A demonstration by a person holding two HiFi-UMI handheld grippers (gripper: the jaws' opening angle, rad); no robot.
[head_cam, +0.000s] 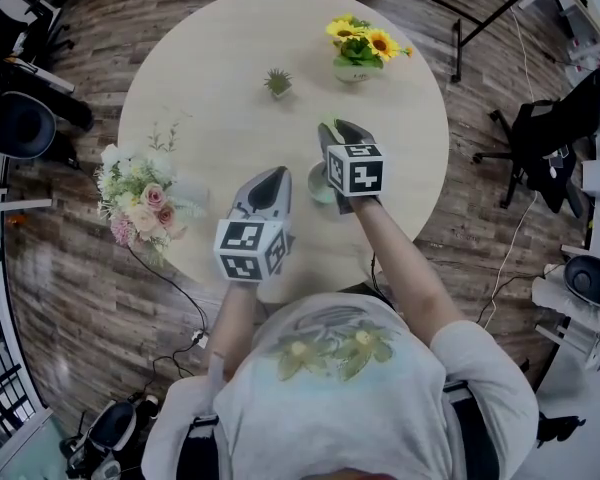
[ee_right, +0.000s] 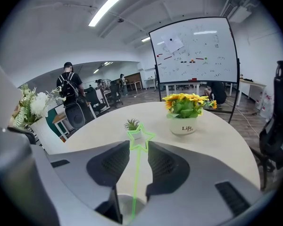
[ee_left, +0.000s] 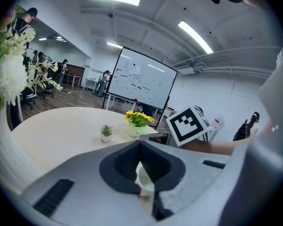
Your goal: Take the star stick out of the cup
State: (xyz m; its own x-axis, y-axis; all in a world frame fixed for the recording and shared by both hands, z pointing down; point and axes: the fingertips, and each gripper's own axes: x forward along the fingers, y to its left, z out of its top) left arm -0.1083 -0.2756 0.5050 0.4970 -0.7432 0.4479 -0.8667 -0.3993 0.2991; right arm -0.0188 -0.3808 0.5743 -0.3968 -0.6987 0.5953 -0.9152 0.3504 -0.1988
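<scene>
A thin green star stick (ee_right: 140, 138) stands up out of a pale cup (ee_right: 132, 206). Its star head shows at the tips of my right gripper (ee_right: 139, 145). The right jaws stand on either side of the stem with a gap on both sides, not pressing on it. In the head view the right gripper (head_cam: 335, 128) reaches over the cup (head_cam: 318, 185) on the round table (head_cam: 210, 58). My left gripper (head_cam: 277, 173) lies just left of the cup. In the left gripper view its jaws (ee_left: 140, 144) are closed, with the cup's rim (ee_left: 145, 180) pinched between them.
A white pot of sunflowers (head_cam: 358, 53) stands at the far side of the table and a small potted succulent (head_cam: 278, 83) left of it. A pink and white bouquet (head_cam: 140, 203) sits at the table's left edge. Office chairs and a whiteboard stand round the table.
</scene>
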